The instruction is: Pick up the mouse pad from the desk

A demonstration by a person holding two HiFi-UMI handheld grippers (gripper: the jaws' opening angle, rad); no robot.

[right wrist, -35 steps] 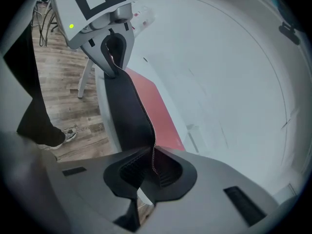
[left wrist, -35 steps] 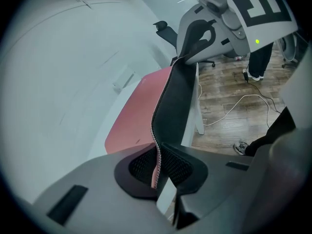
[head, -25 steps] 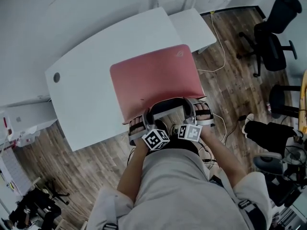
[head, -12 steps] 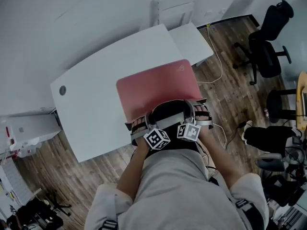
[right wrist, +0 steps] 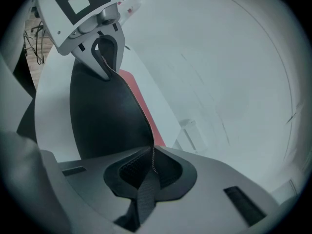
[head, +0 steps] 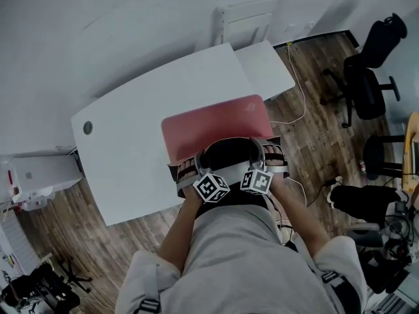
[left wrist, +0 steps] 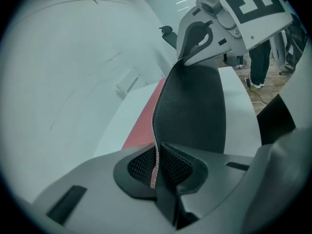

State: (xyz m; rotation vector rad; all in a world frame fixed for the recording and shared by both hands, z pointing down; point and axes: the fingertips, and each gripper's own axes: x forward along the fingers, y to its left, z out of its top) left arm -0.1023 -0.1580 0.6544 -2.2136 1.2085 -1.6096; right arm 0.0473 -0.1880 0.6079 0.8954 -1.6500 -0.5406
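as left gripper (left wrist: pixel 155 172) and right gripper (right wrist: pixel 151 167) pinch its near edge, the mouse pad (head: pixel 211 124) lies further toward 6 o'clock.

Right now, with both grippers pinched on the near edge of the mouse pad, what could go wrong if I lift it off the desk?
1. The left gripper and right gripper each clamp only a thin strip at the edge of the mouse pad; its weight could pull it out of either one.
2. The pad bows limply between them, black underside showing, while its far part looks to rest on the desk; it may drag or fold over.
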